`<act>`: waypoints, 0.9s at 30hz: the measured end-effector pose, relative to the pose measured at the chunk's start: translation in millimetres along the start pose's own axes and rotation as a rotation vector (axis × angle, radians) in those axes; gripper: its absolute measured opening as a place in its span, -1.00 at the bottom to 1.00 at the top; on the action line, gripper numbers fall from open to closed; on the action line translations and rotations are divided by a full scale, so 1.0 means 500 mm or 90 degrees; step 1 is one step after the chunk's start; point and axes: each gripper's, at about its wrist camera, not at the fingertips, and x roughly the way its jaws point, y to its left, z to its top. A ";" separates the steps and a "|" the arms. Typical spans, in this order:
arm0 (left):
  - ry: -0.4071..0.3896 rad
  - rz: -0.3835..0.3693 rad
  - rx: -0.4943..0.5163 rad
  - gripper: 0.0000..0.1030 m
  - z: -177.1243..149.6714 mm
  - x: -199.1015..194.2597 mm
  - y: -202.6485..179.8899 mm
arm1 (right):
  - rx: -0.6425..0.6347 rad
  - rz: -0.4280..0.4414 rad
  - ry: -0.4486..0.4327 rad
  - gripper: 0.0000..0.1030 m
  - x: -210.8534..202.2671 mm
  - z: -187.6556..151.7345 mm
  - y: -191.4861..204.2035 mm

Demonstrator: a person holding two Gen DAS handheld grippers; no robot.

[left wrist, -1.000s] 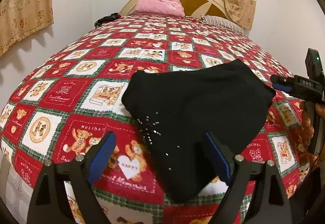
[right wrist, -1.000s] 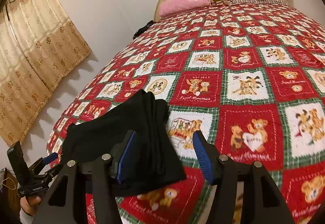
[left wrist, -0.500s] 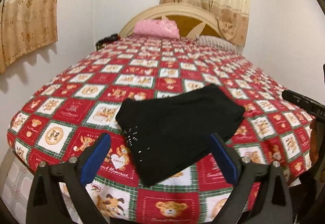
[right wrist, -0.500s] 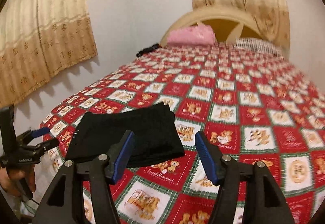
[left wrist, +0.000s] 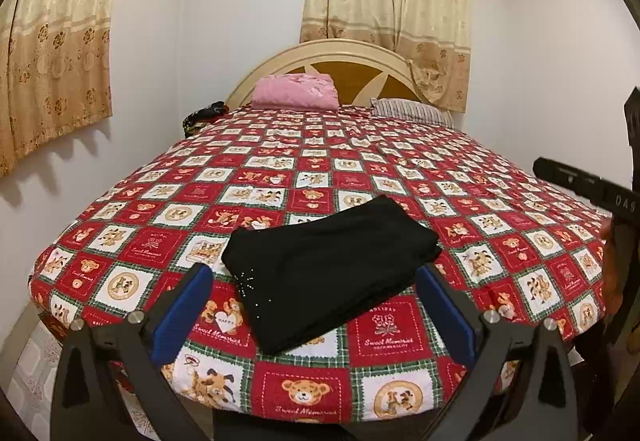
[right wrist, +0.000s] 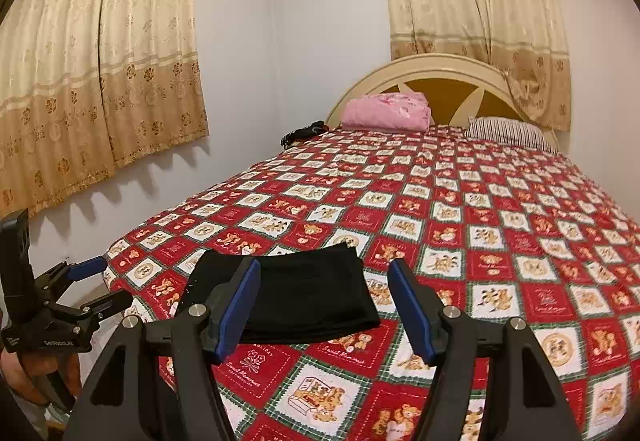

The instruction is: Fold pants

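The black pants [left wrist: 328, 265] lie folded in a compact stack near the foot corner of the bed, on the red patchwork bedspread [left wrist: 360, 169]. They also show in the right wrist view [right wrist: 304, 289]. My left gripper [left wrist: 314, 315] is open and empty, held back from the bed, with the pants beyond its fingers. My right gripper [right wrist: 324, 301] is open and empty, also drawn back from the bed edge. The left gripper appears at the left of the right wrist view [right wrist: 96, 285]. Part of the right gripper shows at the right edge of the left wrist view [left wrist: 588, 185].
A pink folded blanket [left wrist: 296, 91] and a striped pillow [left wrist: 412, 111] lie at the cream headboard [left wrist: 344, 53]. A dark bundle [left wrist: 202, 115] sits at the bed's far left edge. Curtains [right wrist: 100, 81] hang on the walls. Tiled floor [left wrist: 28, 373] shows below left.
Both grippers have pulled back and up from the pants, which now look smaller and farther off. The pants stay folded on the bed.
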 end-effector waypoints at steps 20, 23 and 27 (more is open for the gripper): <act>-0.017 -0.003 -0.008 1.00 0.003 -0.032 -0.006 | 0.005 -0.001 -0.006 0.35 -0.034 0.017 -0.005; -0.019 -0.003 -0.005 1.00 0.006 -0.032 -0.008 | 0.004 0.000 -0.003 0.35 -0.031 0.015 -0.002; -0.019 -0.002 -0.003 1.00 0.007 -0.031 -0.011 | 0.006 0.000 -0.002 0.35 -0.029 0.014 -0.001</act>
